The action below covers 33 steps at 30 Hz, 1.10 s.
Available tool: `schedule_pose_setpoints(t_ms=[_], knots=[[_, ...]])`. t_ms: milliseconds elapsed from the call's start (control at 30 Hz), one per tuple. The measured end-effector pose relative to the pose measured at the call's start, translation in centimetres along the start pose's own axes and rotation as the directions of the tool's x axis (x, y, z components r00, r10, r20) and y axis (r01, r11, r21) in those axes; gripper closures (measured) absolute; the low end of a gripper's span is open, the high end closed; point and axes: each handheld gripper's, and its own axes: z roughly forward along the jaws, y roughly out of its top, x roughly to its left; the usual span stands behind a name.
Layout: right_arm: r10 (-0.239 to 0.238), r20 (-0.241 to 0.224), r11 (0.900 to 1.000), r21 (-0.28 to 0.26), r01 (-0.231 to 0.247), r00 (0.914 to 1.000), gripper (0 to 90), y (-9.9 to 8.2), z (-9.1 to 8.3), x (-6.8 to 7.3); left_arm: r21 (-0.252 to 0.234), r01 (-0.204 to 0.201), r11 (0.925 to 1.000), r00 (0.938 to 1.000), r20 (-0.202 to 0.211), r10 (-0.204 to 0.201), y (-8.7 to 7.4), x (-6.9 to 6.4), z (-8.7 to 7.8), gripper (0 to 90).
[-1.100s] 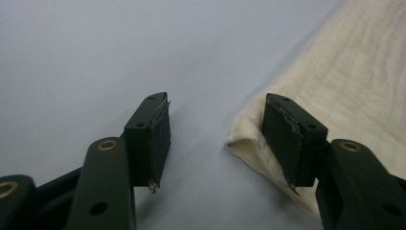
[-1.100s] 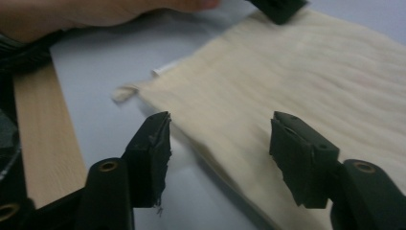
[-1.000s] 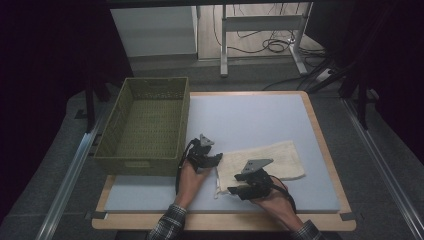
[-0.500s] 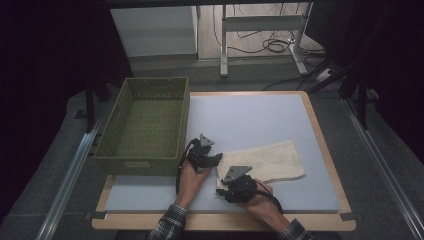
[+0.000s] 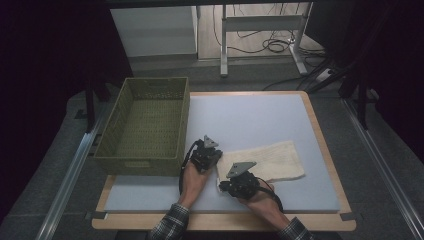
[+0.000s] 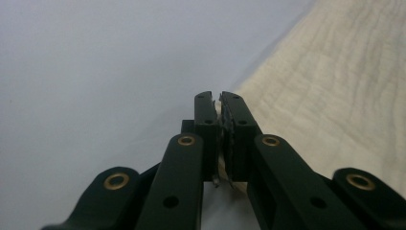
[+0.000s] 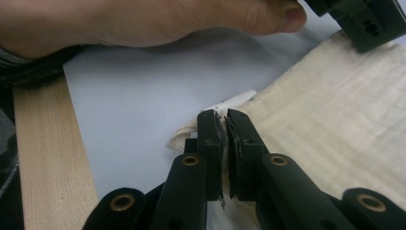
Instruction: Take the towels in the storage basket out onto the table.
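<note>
High view: the cream cloth (image 5: 270,160) lies flat on the counter (image 5: 250,120), right of the basket (image 5: 145,125); both grippers sit at its near-left end.

Left gripper view: the left gripper (image 6: 219,103) has just closed, fingers pinching the cloth edge.

Right gripper view: the right gripper (image 7: 221,119) has just closed, fingers clamping the cloth's corner.

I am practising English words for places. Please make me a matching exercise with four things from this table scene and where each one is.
Things:
1. basket
2. cloth
3. left gripper
4. right gripper

Places:
A. shut on the cloth's near corner
B. left side of the table
C. shut on the cloth's far corner at its left end
D. flat, right of the basket

Pairs: 1-B, 2-D, 3-C, 4-A
</note>
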Motion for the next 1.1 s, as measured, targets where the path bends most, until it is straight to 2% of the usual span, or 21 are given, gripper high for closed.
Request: schedule_pose_setpoints(t_ms=[67, 333, 367, 533, 567, 733, 767, 1000, 1100], knots=[[0.008, -0.004, 0.9997, -0.021, -0.008, 1.0000, 84.9, 0.1, -0.6, -0.2, -0.001, -0.004, 1.0000, 1.0000, 0.001, 0.004, 0.2, -0.1, 0.0, 86.3], [0.024, -0.001, 0.9952, -0.095, -0.024, 0.9997, 84.9, 0.2, -3.4, -0.8, -0.060, -0.048, 0.9970, 0.9988, 0.008, 0.048, 2.4, -1.1, -1.2, 86.2], [0.032, 0.004, 0.9930, -0.114, -0.031, 0.9995, 84.9, 0.1, -4.2, -1.1, -0.079, -0.050, 0.9956, 0.9985, 0.019, 0.051, 3.1, -1.3, -1.5, 86.1], [0.047, 0.028, 0.9897, -0.136, -0.043, 0.9985, 84.8, -0.3, -5.7, -1.7, -0.100, -0.059, 0.9932, 0.9970, 0.044, 0.064, 4.5, -1.7, -1.5, 86.1], [0.061, 0.038, 0.9875, -0.147, -0.055, 0.9974, 84.9, -0.6, -6.5, -2.2, -0.110, -0.064, 0.9919, 0.9955, 0.063, 0.071, 5.2, -1.9, -1.2, 86.0], [0.105, 0.047, 0.9801, -0.174, -0.095, 0.9933, 84.8, -1.5, -7.9, -3.3, -0.120, -0.074, 0.9900, 0.9922, 0.091, 0.085, 6.4, -2.6, -0.4, 85.9], [0.124, 0.056, 0.9767, -0.183, -0.112, 0.9907, 84.8, -2.1, -8.6, -3.8, -0.130, -0.086, 0.9878, 0.9896, 0.104, 0.099, 7.0, -3.0, 0.0, 86.0], [0.171, 0.078, 0.9654, -0.212, -0.151, 0.9822, 84.8, -3.5, -10.3, -5.0, -0.132, -0.111, 0.9850, 0.9836, 0.127, 0.128, 8.6, -4.5, 1.5, 85.8], [0.203, 0.103, 0.9583, -0.225, -0.176, 0.9738, 84.8, -4.7, -11.2, -5.8, -0.134, -0.126, 0.9829, 0.9793, 0.141, 0.145, 9.4, -5.3, 2.6, 85.6]])
